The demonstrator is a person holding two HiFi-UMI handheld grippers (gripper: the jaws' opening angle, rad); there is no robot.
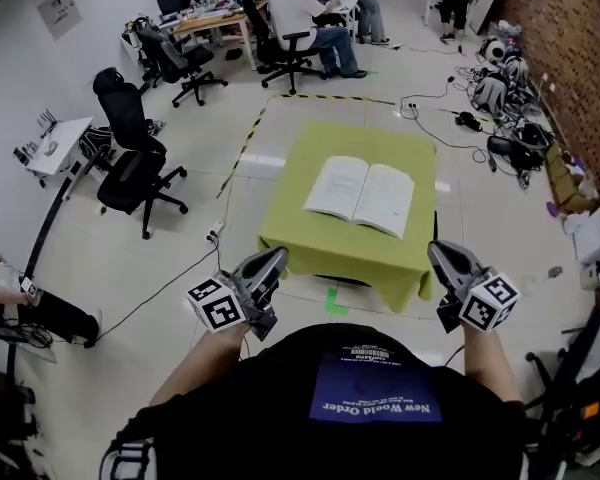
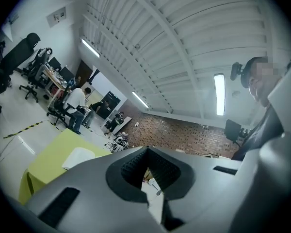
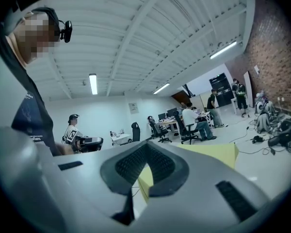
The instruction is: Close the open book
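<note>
Holding the left gripper (image 1: 270, 259) and the right gripper (image 1: 443, 254) low in front of our body, we stand well short of the table (image 1: 384, 144), so nothing of the task is done yet. The book (image 1: 360, 195) lies open and flat near the middle of the yellow-green cloth, spine running near to far, both halves spread. Both grippers have their jaws closed tip to tip with nothing between them, as each gripper view shows. Main risk, as we judge it: going in with closed tips, we can only nudge, and a push on thin pages probably lifts a few leaves instead of a whole half, creasing or folding them under. A sideways shove could also slide the book across the cloth, or bunch the cloth, since nothing pins the other half down. If we open one gripper late, its jaw may snag a page edge. Flipping one half without steadying the spine could let it flop back open. A cable (image 1: 170, 280) on the floor to the near left of the table is a minor trip hazard on approach.
</note>
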